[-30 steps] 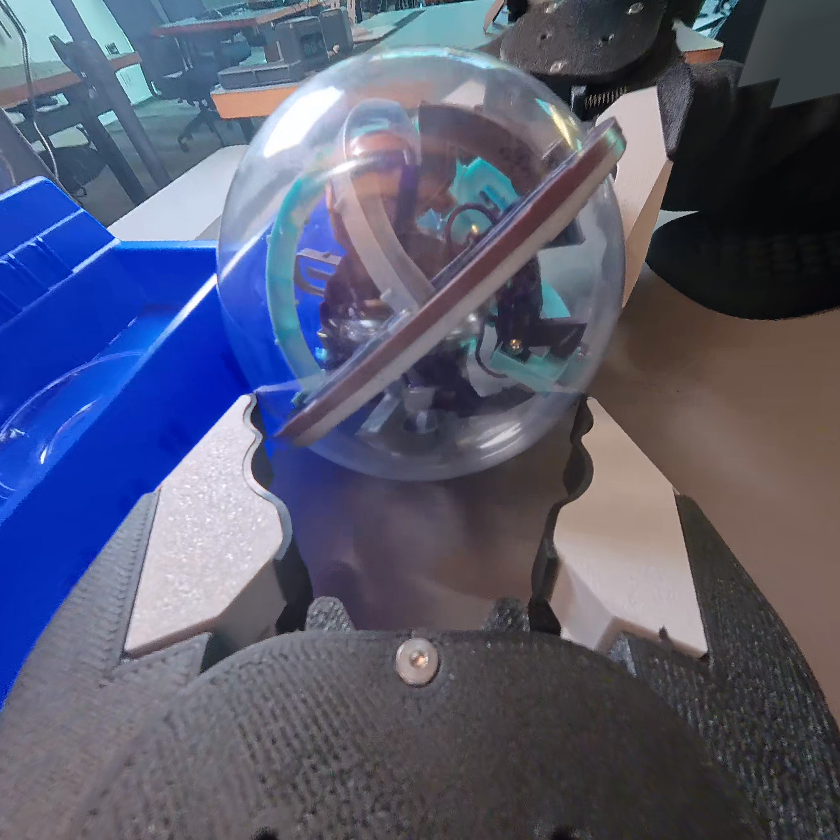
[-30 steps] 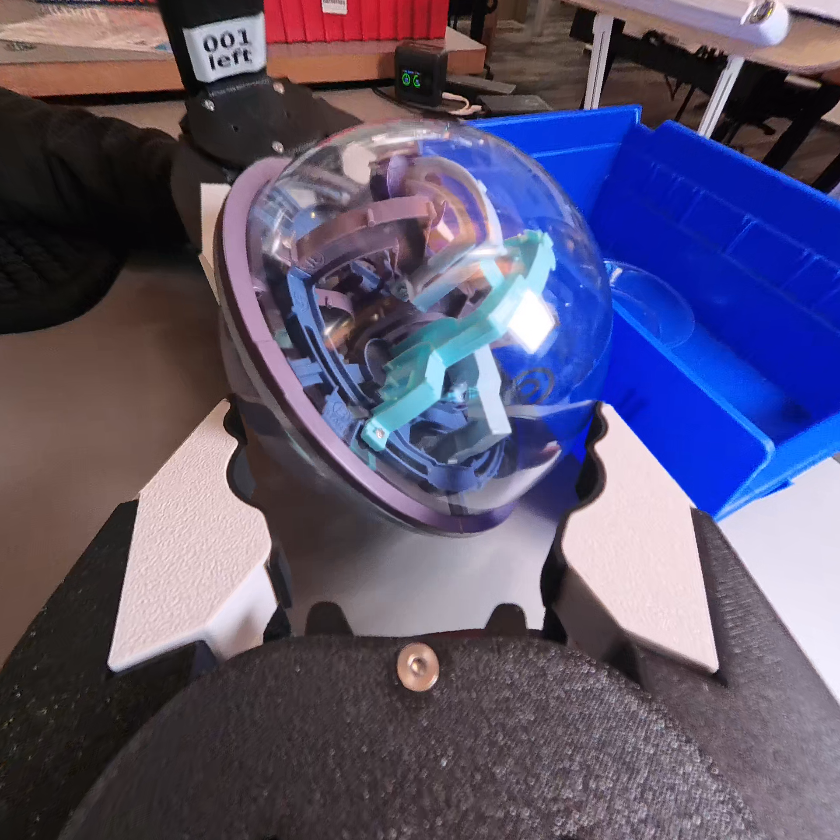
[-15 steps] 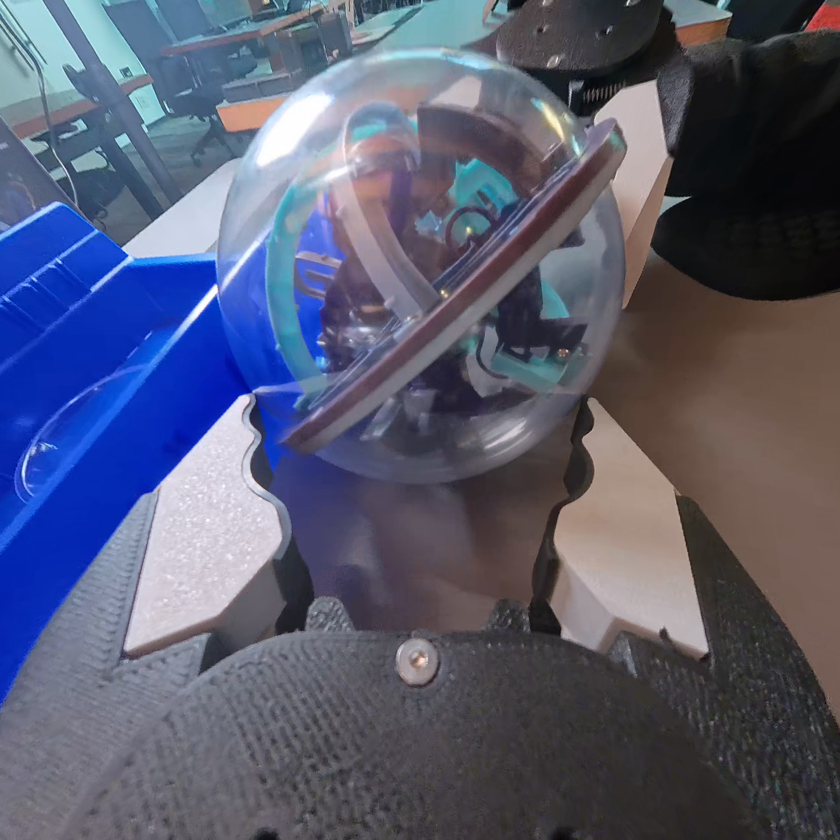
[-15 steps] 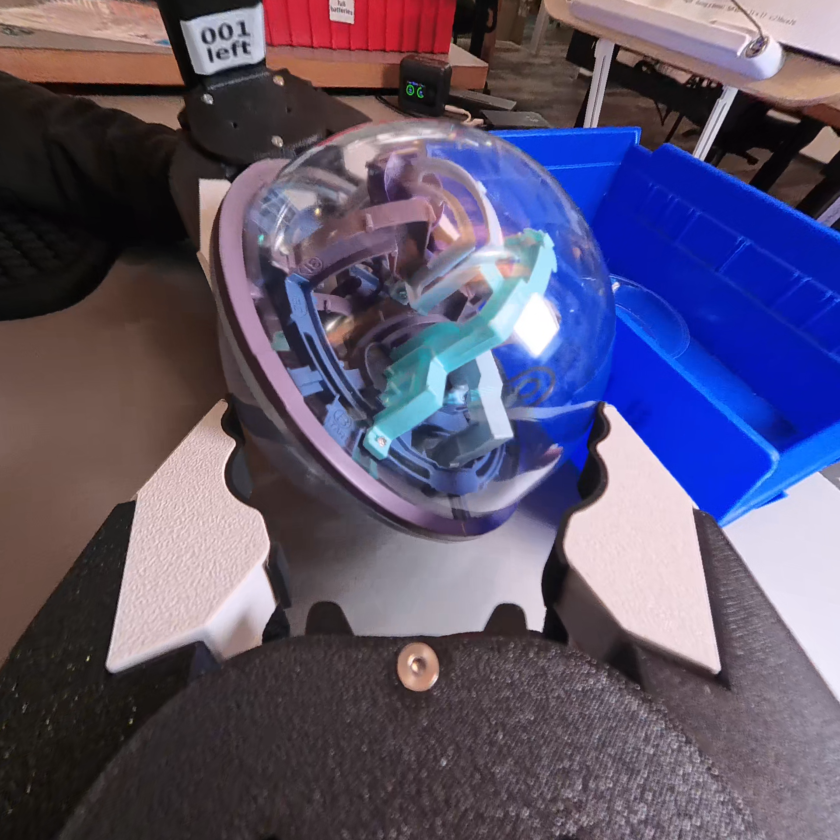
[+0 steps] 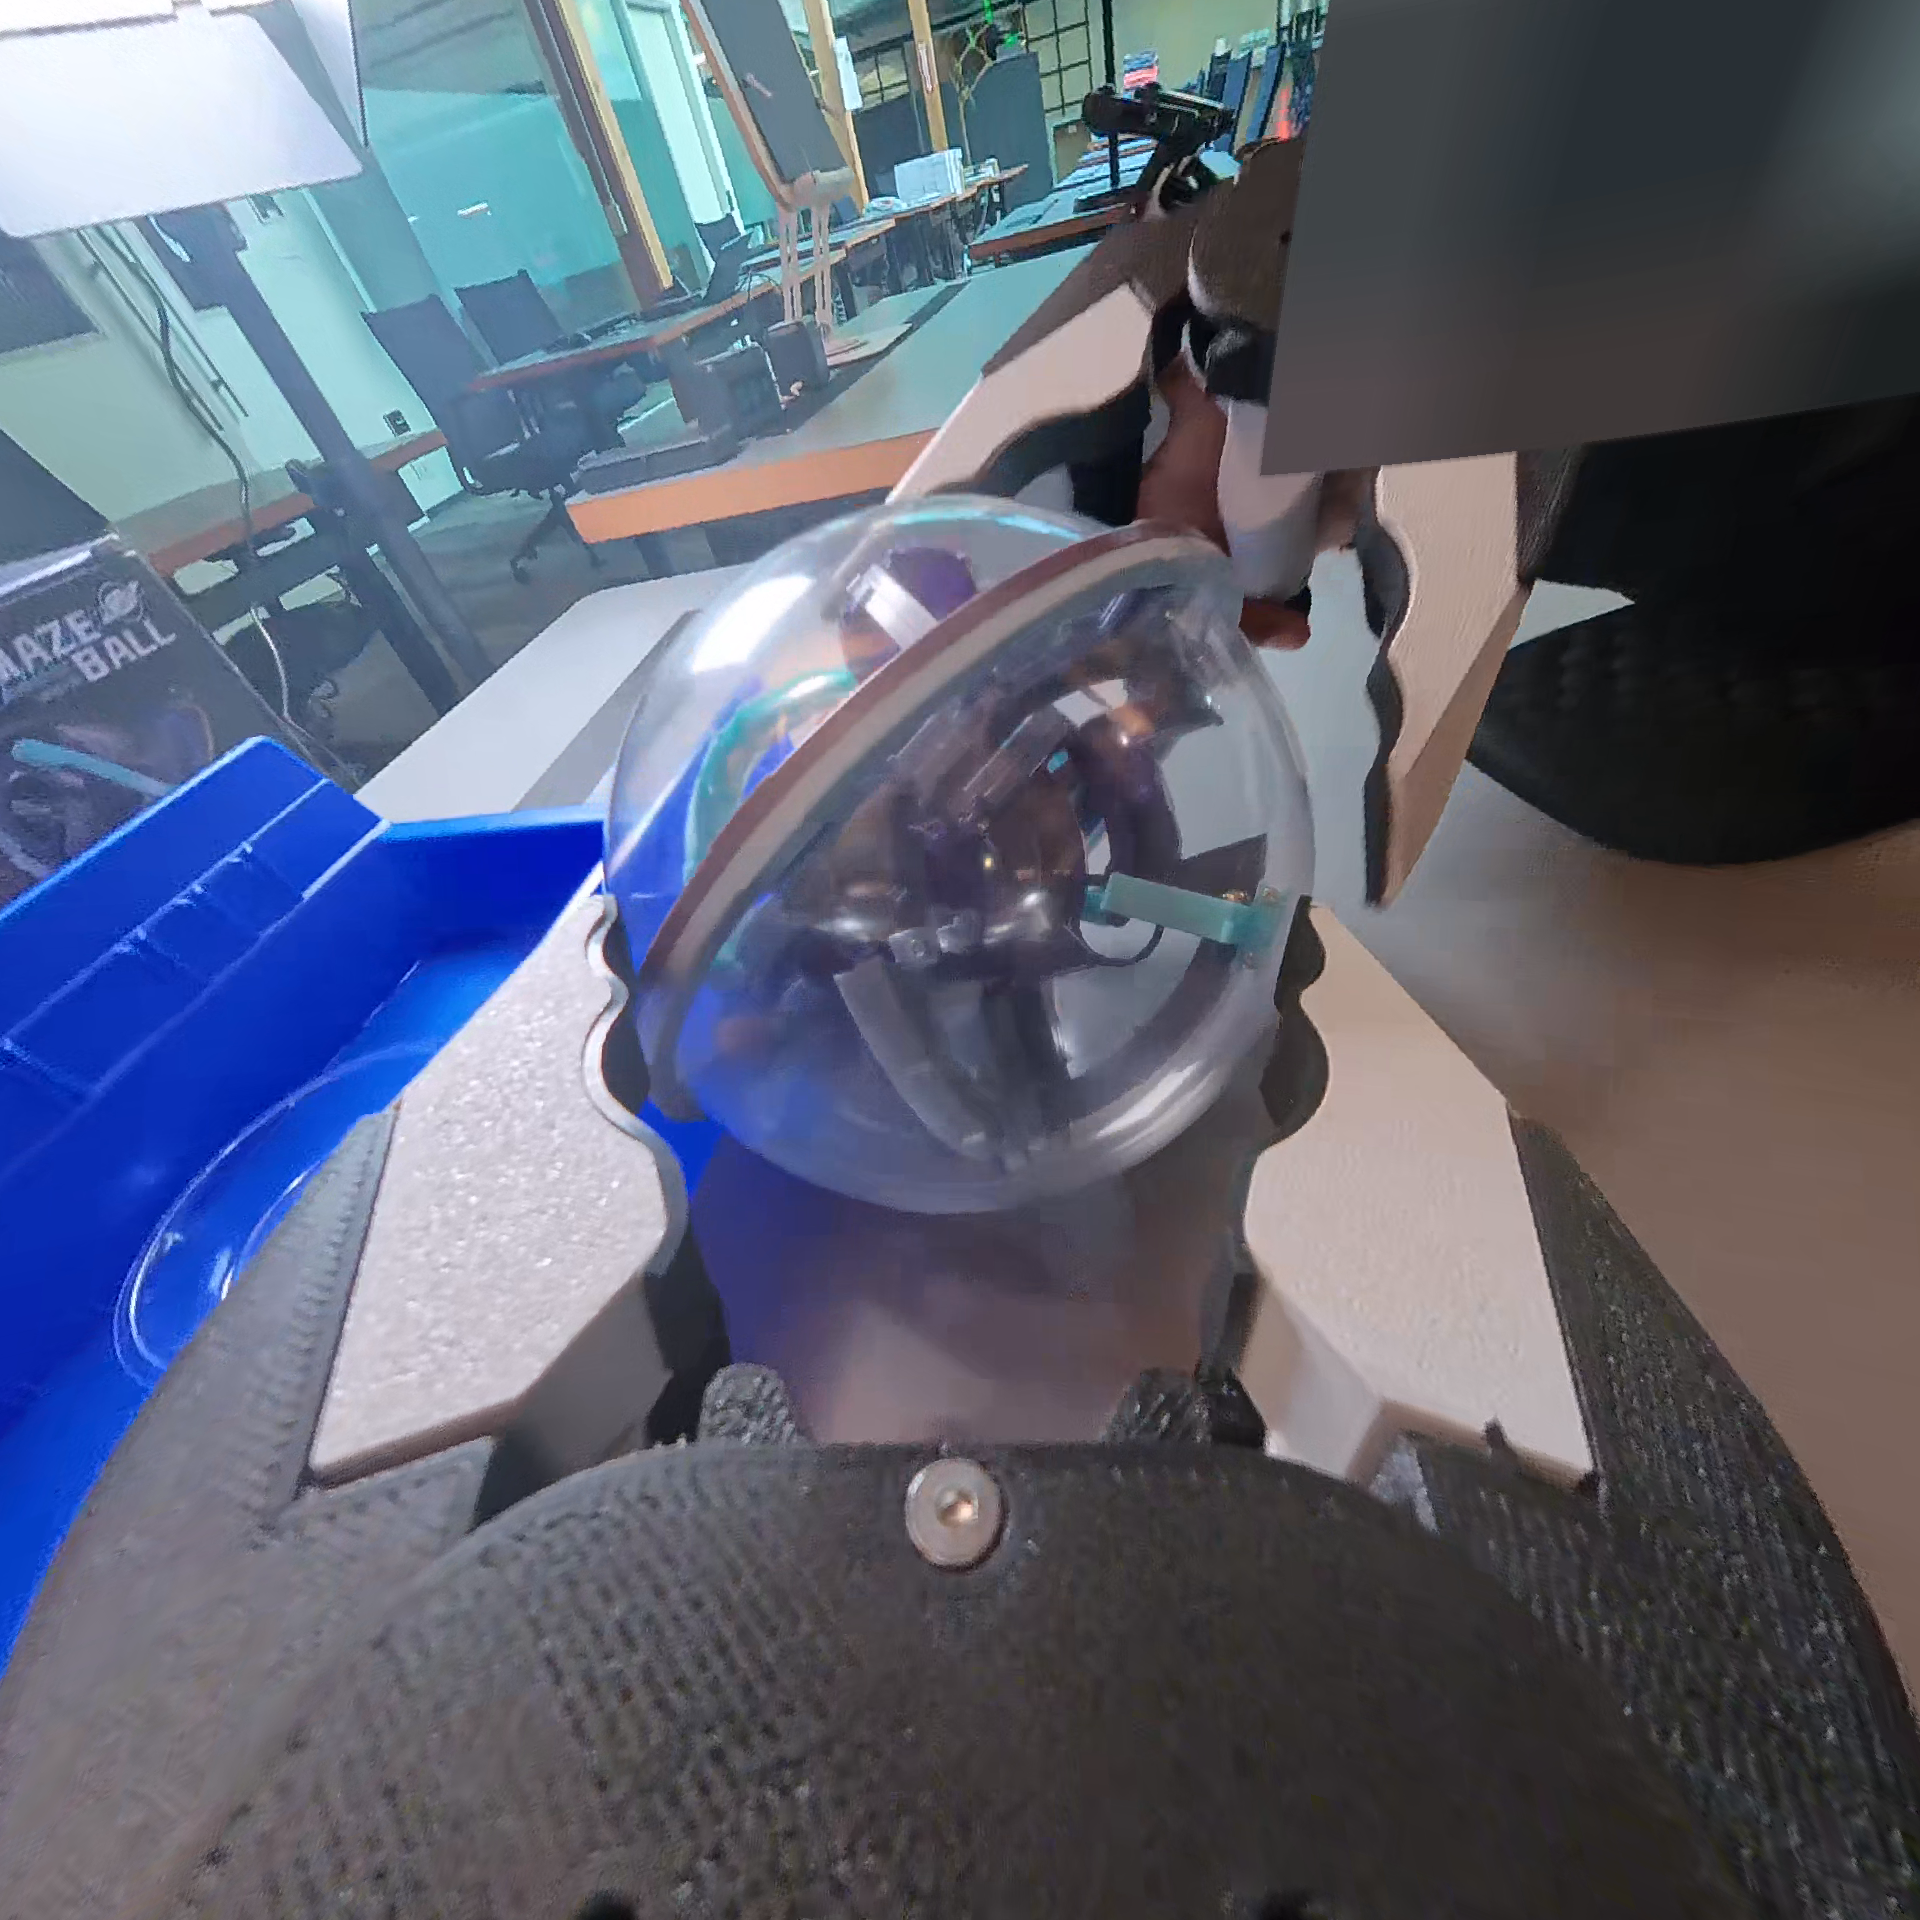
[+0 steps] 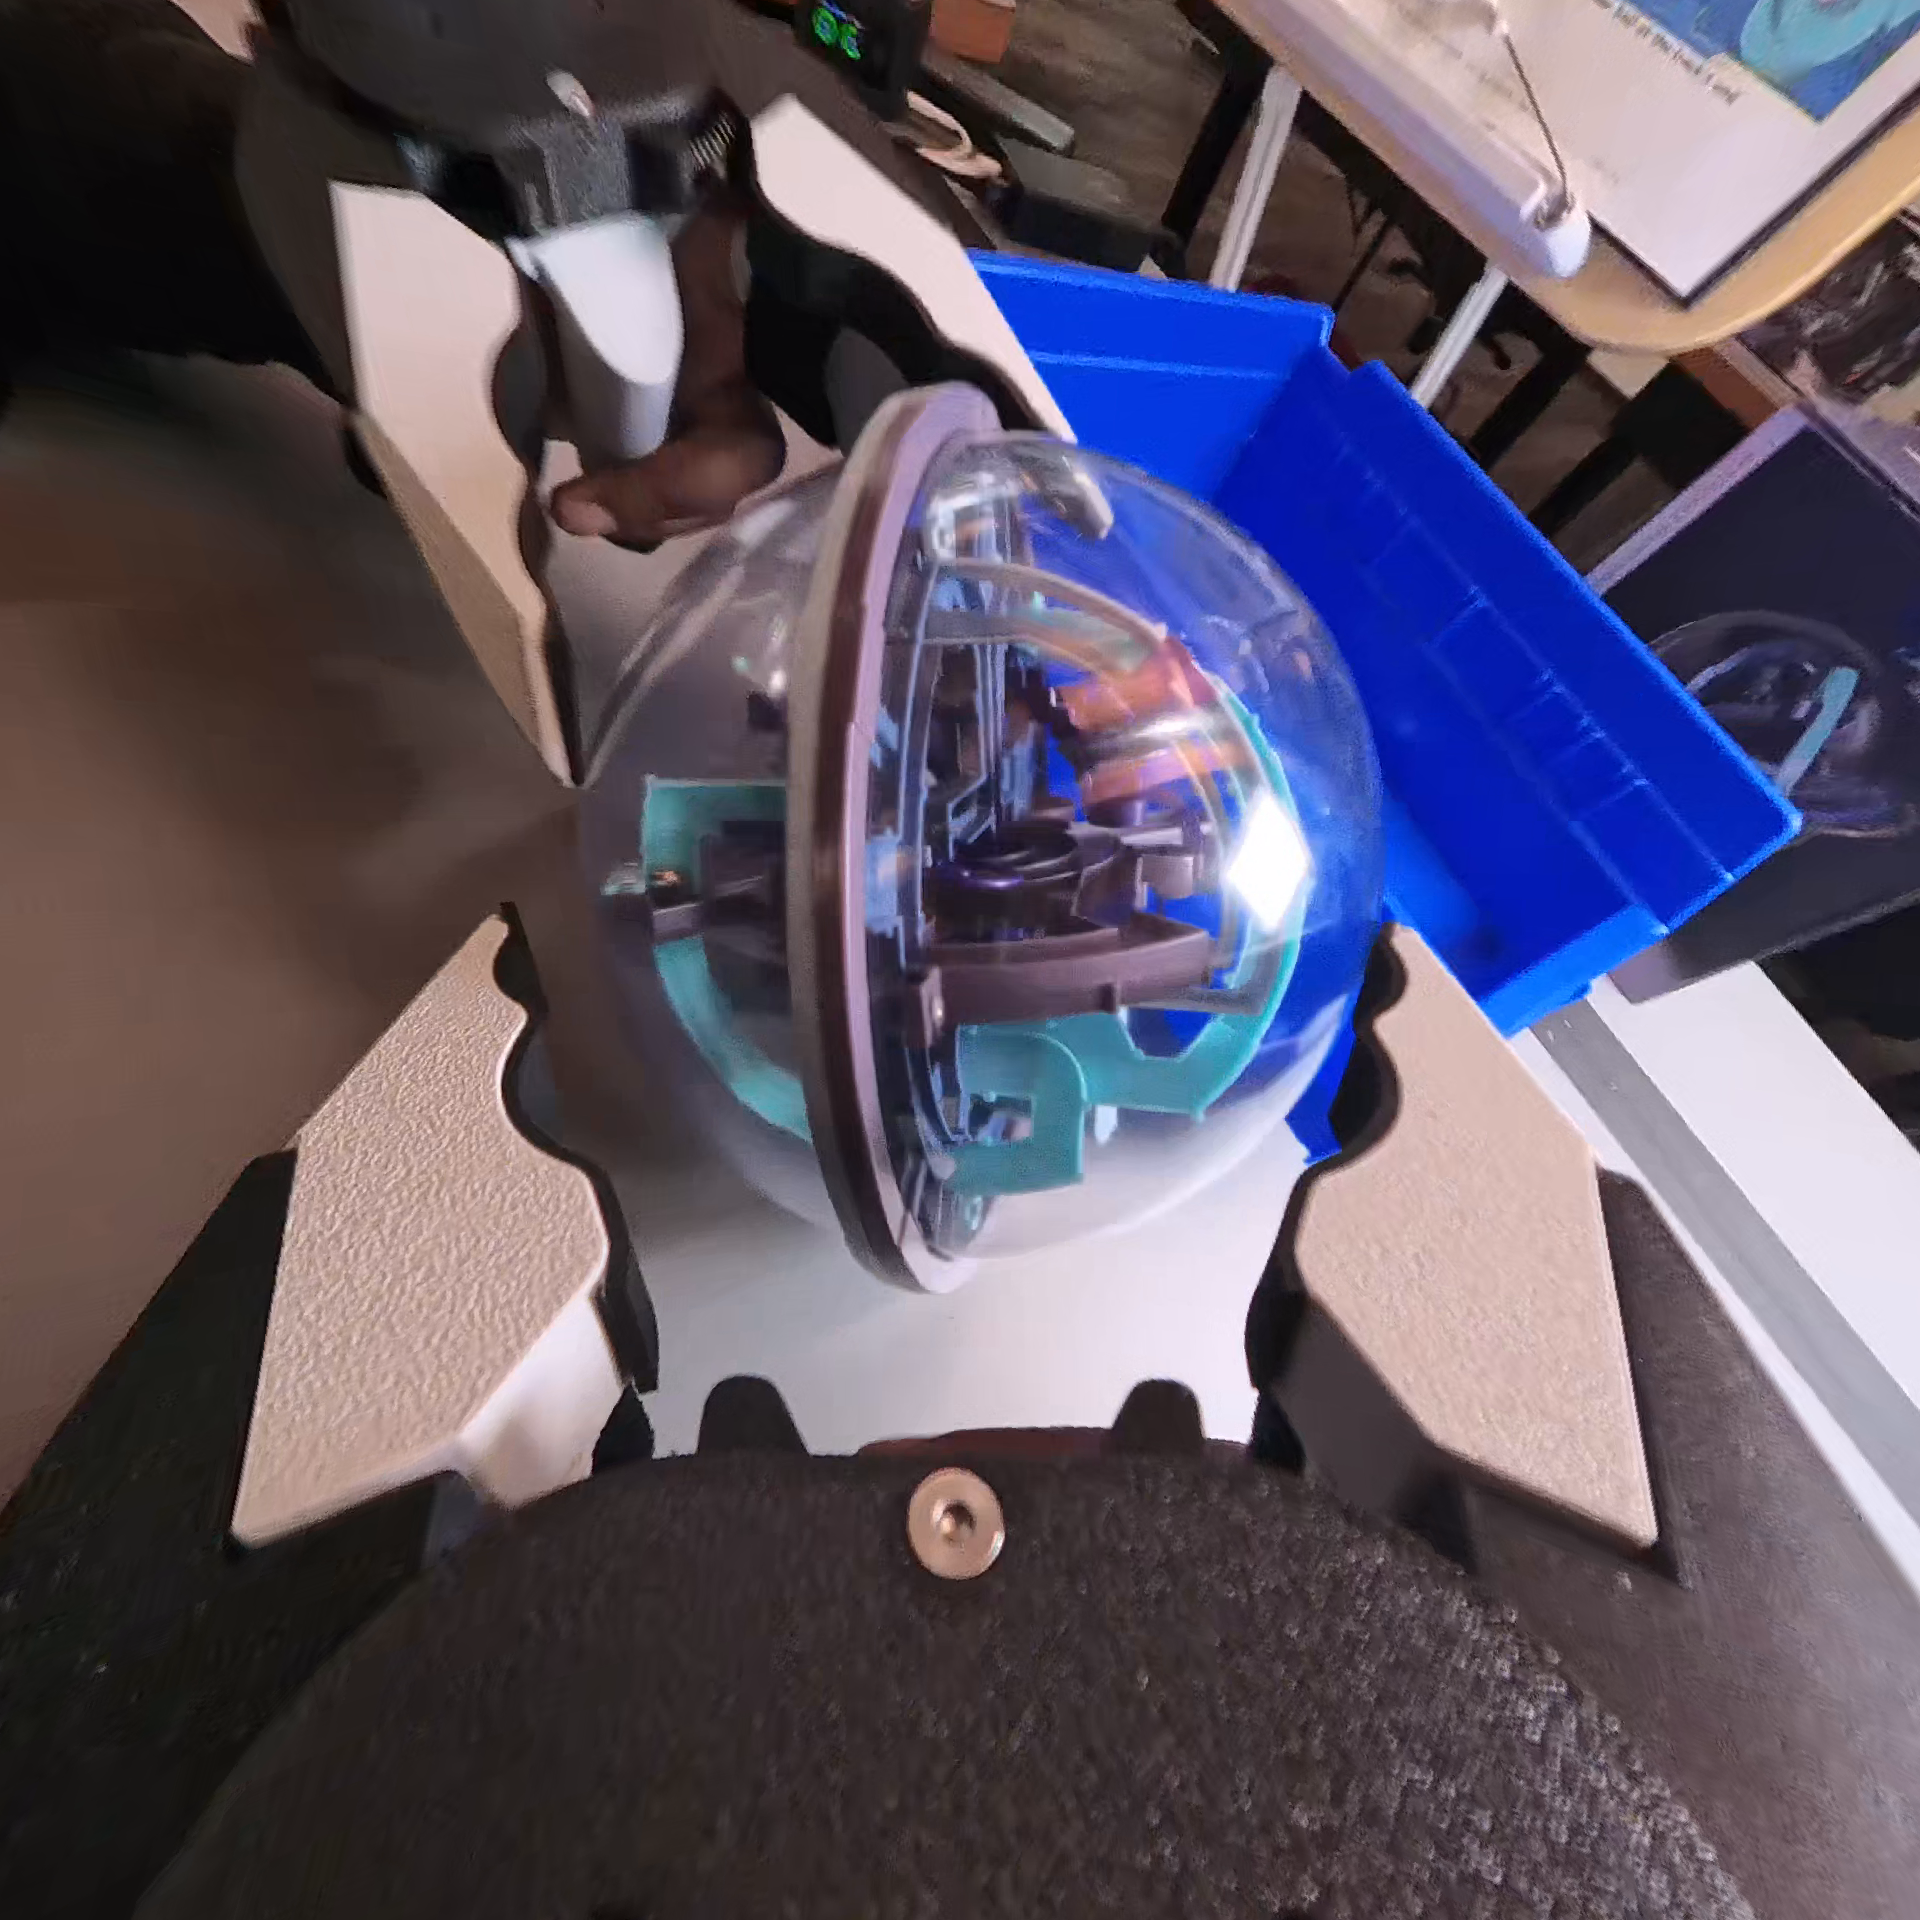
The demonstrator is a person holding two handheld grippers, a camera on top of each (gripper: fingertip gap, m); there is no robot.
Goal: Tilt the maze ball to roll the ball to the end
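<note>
Left wrist view, from the left hand-held gripper outward: spread wide, both pale fingertips pressed against the lower flanks of the maze ball, held clear of the bench. Clear sphere at mid frame, dark equator ring tilted from lower left to upper right, with purple, grey and teal tracks inside. Small rolling ball not made out. Beyond, at upper right, pale fingers of the other tool against the far side of the sphere.

Right wrist view, from the right hand-held gripper outward: likewise opened wide and closed onto the maze ball at both sides. Ring nearly upright here, teal track low in the dome.

Left of the sphere in the left view, and right of it in the right view, a blue bin with a clear dome lying in it. Past the bin, a dark printed box with pale block lettering and a picture of such a sphere. At upper right of the right view, a printed sheet, text too small to read.
</note>
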